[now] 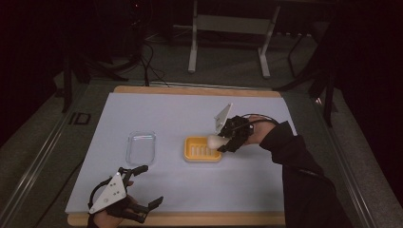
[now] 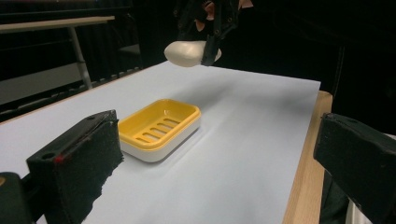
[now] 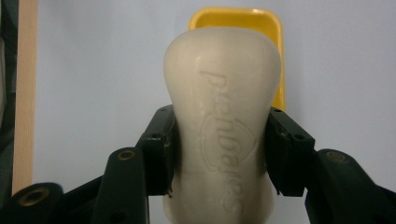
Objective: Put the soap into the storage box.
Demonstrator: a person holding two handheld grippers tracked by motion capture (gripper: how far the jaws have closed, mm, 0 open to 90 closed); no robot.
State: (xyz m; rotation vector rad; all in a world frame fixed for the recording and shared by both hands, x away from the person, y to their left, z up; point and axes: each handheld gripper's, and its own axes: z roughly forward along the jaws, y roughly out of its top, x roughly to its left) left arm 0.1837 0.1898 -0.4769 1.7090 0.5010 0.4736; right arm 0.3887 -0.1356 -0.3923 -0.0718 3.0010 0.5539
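While my right tool [image 1: 227, 137] hangs above the bench [image 1: 190, 194], I can see its two black jaws pressed against the sides of a pale, cream-coloured soap bar [image 3: 224, 116], gripping it at its narrow waist. Embossed lettering runs along the top face of the bar in the right gripper view, and the rounded end sticks out past the jaws. The bar is in the air, clear of the surface, over the near right edge of a yellow soap dish [image 1: 202, 149] with a slotted floor and a white base. From the left gripper view the dish [image 2: 159, 128] sits flat on the pale sheet covering the bench, with the soap [image 2: 187, 52] held well above and beyond it. My left tool [image 1: 142, 187] is down at the near left edge of the bench, its jaws spread wide with nothing between them. A clear plastic tray [image 1: 141, 147] lies flat on the sheet to the left of the dish, apart from it and between the two tools.
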